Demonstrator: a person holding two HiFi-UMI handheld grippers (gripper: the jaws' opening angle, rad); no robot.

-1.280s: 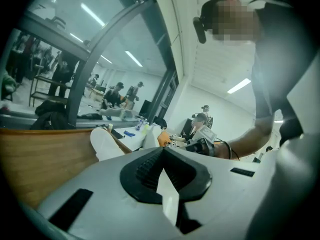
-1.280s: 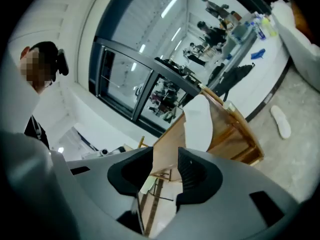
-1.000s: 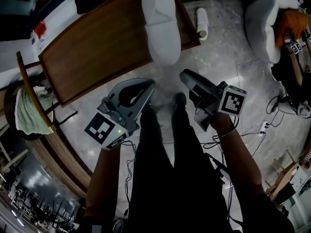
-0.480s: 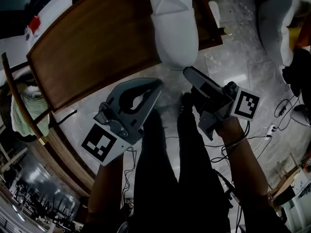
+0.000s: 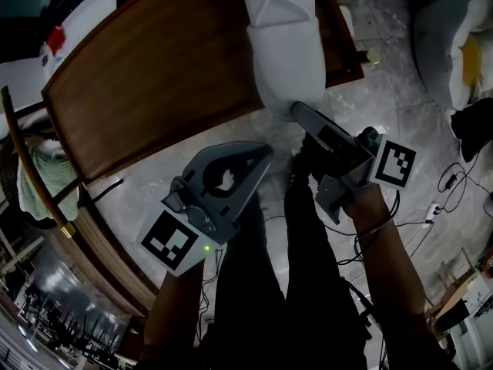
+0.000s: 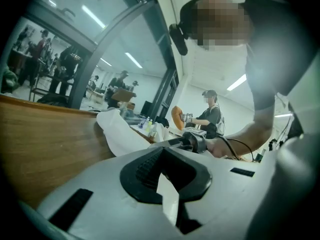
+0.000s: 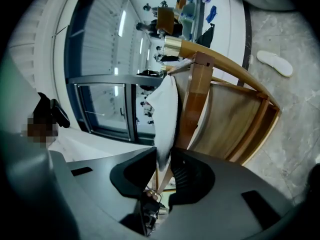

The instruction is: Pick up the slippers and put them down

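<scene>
Slipper (image 5: pixel 285 45): white, soft, lies on the wooden table (image 5: pixel 154 83) at twelve o'clock in the head view, toe toward twelve and heel end hanging past the table's near edge toward six. That overhang is likely why it is taken from this end: a free edge sticks out over the grey floor (image 5: pixel 385 129), so the jaws can go on either side without scraping the wood. Right gripper (image 5: pixel 302 114) reaches in from four o'clock, tips right at the heel. In the right gripper view the slipper stands edge-on between the jaws, one black pad on each face; the jaws have just been closing on it and the pads look to press both sides, though the wide-angle view makes firm contact hard to confirm. The gripper sits rolled so its gap lines up with the thin edge of the sole, which suits a pinch on something flat. Left gripper (image 5: pixel 262 151) hangs off the table at seven o'clock from the slipper, beside the person's dark trouser legs (image 5: pixel 262 284), jaws pressed together with nothing in them, apart from both slipper and table. Judged as parked out of the way while the right one does the pick. Step in hand: securing the grip before any lift; slipper is not off the table yet. Soft fabric may sag or slip from a pinch this near the end.
</scene>
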